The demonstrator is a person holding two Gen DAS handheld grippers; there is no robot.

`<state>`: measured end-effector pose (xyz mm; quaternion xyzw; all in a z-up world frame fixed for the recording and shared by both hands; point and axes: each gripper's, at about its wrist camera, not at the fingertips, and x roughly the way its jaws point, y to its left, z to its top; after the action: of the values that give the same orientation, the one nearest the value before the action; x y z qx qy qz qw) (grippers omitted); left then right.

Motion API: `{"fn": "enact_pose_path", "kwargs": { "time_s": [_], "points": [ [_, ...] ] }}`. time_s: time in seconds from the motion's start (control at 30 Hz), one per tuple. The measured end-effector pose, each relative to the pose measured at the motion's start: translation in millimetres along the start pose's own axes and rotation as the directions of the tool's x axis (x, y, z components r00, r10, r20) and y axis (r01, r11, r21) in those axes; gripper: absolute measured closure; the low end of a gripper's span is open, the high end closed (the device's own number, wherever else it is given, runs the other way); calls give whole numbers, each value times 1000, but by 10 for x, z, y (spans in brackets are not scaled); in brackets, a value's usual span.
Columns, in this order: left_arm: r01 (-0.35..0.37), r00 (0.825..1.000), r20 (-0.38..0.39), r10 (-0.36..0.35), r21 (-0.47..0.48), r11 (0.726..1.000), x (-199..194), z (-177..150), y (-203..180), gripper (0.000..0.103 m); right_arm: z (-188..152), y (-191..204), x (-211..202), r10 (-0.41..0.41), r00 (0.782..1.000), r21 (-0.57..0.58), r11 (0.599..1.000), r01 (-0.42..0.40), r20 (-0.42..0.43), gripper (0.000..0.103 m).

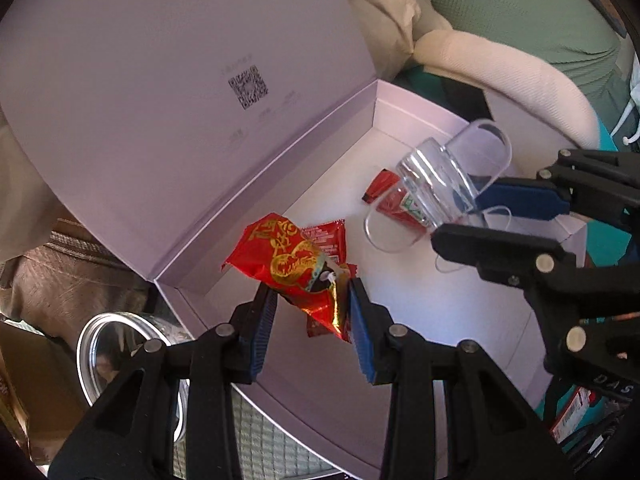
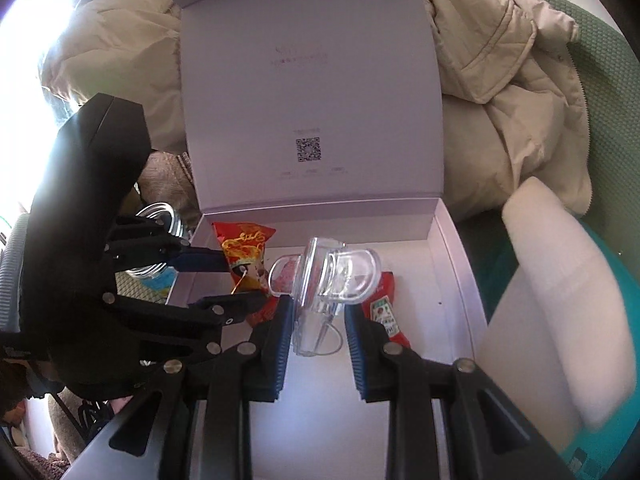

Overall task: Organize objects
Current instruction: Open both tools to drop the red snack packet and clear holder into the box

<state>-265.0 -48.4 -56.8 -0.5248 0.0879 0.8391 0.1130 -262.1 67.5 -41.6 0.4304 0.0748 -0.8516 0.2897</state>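
Open pale-lilac box [image 2: 452, 256], lid [image 2: 312, 80] standing up at 12 o'clock with a printed code square. Left gripper [image 1: 312, 304] clamped on a crinkly red-and-gold foil snack packet [image 1: 288, 260], hanging over the box's left end above a second red packet [image 1: 326, 236] on the floor. Right gripper [image 2: 316, 316] closed on a clear plastic container [image 2: 324, 280] with a rounded flip lid — over a red ketchup sachet [image 2: 384, 304] at 3 o'clock. Near half of the floor bare. Glass jar [image 1: 116, 344] just outside the left wall; beige quilted jacket [image 2: 500, 80] behind.
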Motion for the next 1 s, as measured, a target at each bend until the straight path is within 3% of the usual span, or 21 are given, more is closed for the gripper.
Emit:
{"fn": "enact_pose_path", "kwargs": {
  "time_s": [0.47, 1.0],
  "points": [
    [59, 995, -74, -61, -25, 998, 204, 30, 29, 69, 82, -86, 213, -18, 999, -15, 1000, 17, -36, 77],
    [67, 995, -75, -70, -48, 997, 106, -73, -47, 69, -101, -165, 300, -28, 994, 22, 999, 30, -106, 77]
  ]
}}
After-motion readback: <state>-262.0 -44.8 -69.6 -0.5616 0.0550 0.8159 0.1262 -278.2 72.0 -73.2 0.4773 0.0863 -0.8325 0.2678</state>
